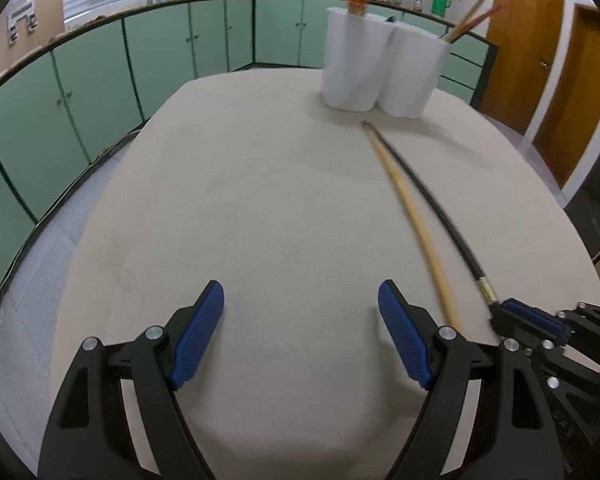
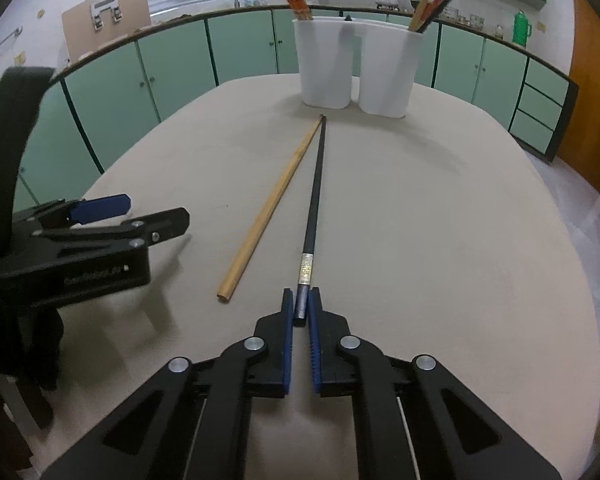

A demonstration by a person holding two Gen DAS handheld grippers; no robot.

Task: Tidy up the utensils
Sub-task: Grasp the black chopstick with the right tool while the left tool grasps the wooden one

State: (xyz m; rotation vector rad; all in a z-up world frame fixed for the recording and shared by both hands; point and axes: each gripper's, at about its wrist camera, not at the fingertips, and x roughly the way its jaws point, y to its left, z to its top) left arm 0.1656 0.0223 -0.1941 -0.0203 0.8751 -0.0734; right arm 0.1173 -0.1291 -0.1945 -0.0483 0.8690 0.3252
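Right hand-held gripper (image 2: 300, 304) clamped on black chopstick (image 2: 315, 188) beside wooden chopstick (image 2: 272, 204).

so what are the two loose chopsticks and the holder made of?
Tan chopstick: looks like bare wood or bamboo, matte and uniform in colour.
Black chopstick: dark lacquered or plastic finish, with a silvery patterned band near the end held in the right gripper.
Holder: smooth white, likely plastic; ceramic can't be excluded.
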